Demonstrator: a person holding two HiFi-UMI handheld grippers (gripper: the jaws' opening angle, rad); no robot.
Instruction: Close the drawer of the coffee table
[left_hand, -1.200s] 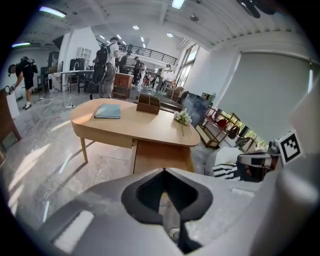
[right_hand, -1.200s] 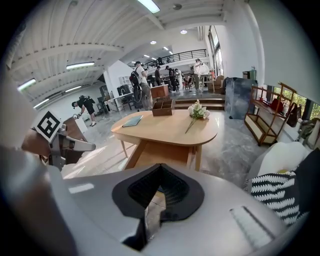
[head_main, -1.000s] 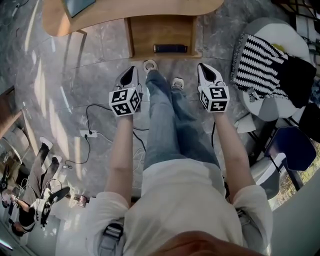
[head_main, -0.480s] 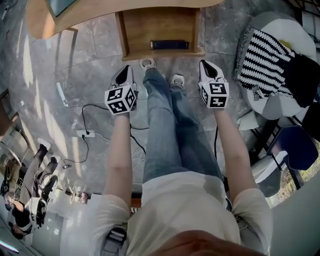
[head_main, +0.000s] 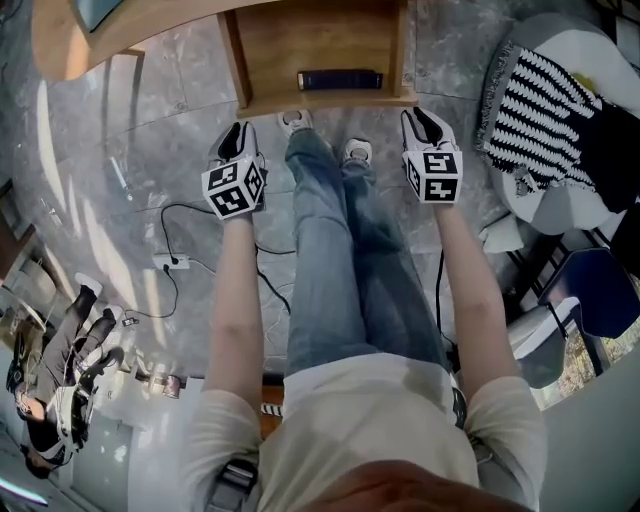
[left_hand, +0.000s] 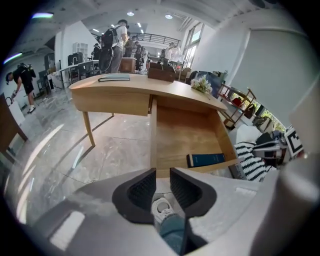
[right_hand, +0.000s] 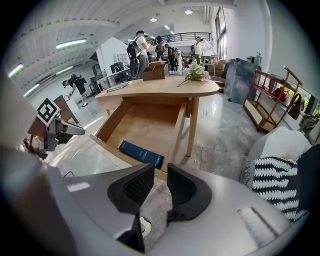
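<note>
Wooden drawer (head_main: 300, 40) stands pulled out of the desk (head_main: 65, 45) — the left claw (head_main: 238, 135) and right claw (head_main: 420, 120), near its front, have just been opening to a narrow, empty gap, so best press both squarely and evenly on that front.

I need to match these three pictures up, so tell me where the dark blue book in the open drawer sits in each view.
Head view: the dark blue book lies at top centre, just inside the drawer's near edge.
Left gripper view: right of centre, in the drawer's near right corner.
Right gripper view: slightly left of centre, lower half.
Shared landmark: the open wooden drawer around it.
</note>
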